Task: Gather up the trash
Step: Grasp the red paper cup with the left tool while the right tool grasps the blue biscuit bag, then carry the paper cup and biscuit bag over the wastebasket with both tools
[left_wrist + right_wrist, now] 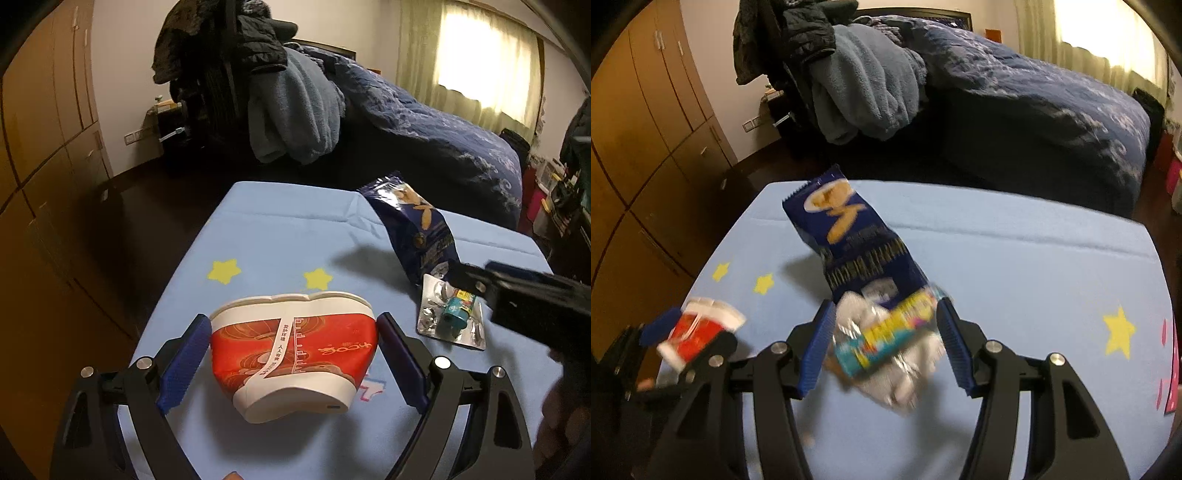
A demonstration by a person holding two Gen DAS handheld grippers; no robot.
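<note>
Bedroom table, blue star cloth [280,236]. Left gripper [293,363] pinched the crushed red cup [295,354], which lay on its side, rim pointing away. Right gripper [882,345] was spread around the foil pill sheet [886,347], not visibly touching; blurred. Blue snack bag [849,243] lay just beyond, long axis running away from the right claw.

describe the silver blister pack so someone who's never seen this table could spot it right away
Start at the light blue star-printed cloth covering the table. Near its right side lies a dark blue snack bag, and the blister pack sits at that bag's near end, between the right gripper fingers. It is the only flat, shiny silver sheet, with a small teal tube on top.
</note>
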